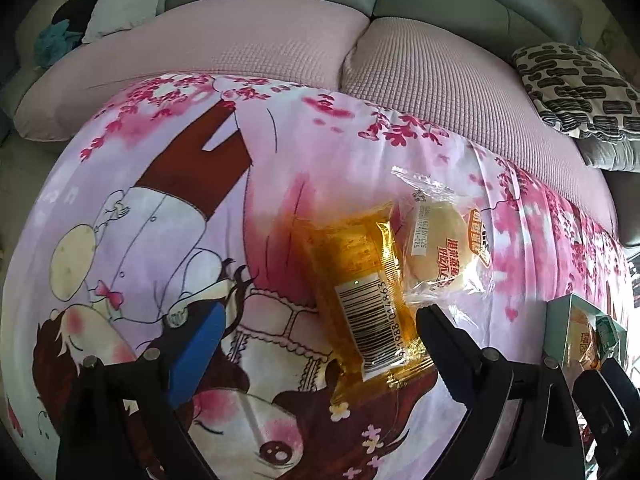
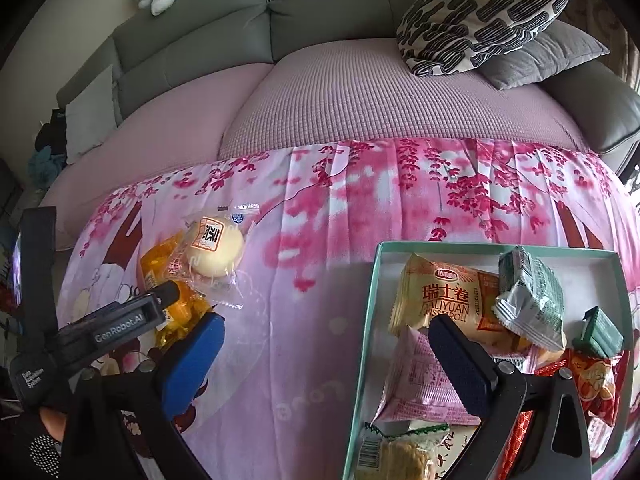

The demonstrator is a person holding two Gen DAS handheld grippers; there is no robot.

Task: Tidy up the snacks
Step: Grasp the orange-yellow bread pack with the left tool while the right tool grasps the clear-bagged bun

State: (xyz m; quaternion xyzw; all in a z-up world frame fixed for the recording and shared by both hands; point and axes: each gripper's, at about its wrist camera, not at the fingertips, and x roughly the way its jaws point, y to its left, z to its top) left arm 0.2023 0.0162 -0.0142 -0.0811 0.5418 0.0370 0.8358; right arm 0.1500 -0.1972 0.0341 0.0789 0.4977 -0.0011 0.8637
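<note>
An orange clear-wrapped snack packet (image 1: 360,300) with a barcode lies on the pink printed cloth (image 1: 160,208). A wrapped pale round bun (image 1: 440,248) lies against its far right side. My left gripper (image 1: 320,312) is open wide above the orange packet; its black finger is at the packet's right edge and its blue pad (image 1: 196,344) is well off to the left. In the right wrist view the left gripper (image 2: 172,300) hovers over the orange packet (image 2: 180,312), beside the bun (image 2: 216,252). My right gripper (image 2: 326,344) is open and holds nothing, astride the left wall of a green box (image 2: 368,320) filled with snacks.
The box holds several packets, among them a yellow Swiss-roll pack (image 2: 444,300) and a silver-green one (image 2: 528,304). A pink-covered sofa seat (image 2: 340,92) lies behind the cloth, with patterned and grey cushions (image 2: 480,20) at the far right. A hand (image 2: 44,436) holds the left gripper.
</note>
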